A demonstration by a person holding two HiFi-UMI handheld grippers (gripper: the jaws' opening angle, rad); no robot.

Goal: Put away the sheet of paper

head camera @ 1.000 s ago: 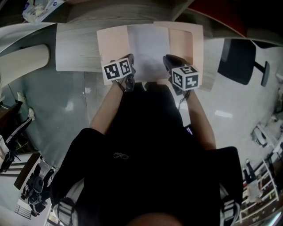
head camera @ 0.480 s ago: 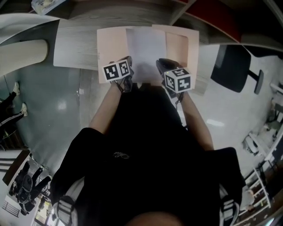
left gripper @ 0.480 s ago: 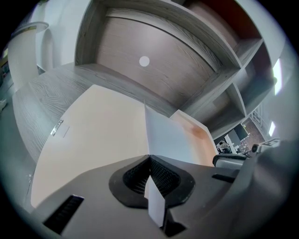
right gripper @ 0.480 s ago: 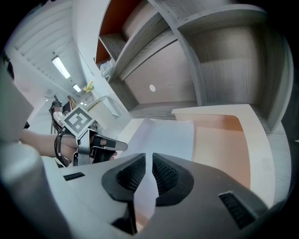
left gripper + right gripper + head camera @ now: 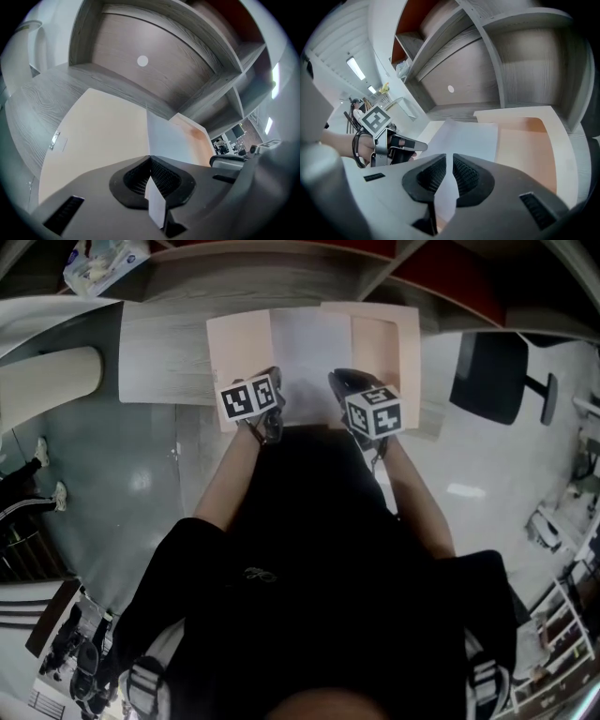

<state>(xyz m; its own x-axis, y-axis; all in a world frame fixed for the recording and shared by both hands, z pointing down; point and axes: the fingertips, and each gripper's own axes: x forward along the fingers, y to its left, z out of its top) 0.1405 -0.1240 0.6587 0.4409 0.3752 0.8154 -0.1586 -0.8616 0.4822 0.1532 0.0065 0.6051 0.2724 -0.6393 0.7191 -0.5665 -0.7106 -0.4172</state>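
As the right gripper (image 5: 342, 382) edges towards the left gripper (image 5: 275, 388), both pinch the white sheet of paper (image 5: 309, 348) over the open peach card folder (image 5: 239, 343). Nearly filed, I'd say.

White sheet on an open peach folder

The sheet of paper (image 5: 309, 345) was plain white, unfolded and uncreased. It lay down the middle of the open folder (image 5: 240, 345) and overlapped both flaps. Its near edge was raised off the folder, with one corner nipped in the left gripper (image 5: 150, 161) and the other in the right gripper (image 5: 452, 158).
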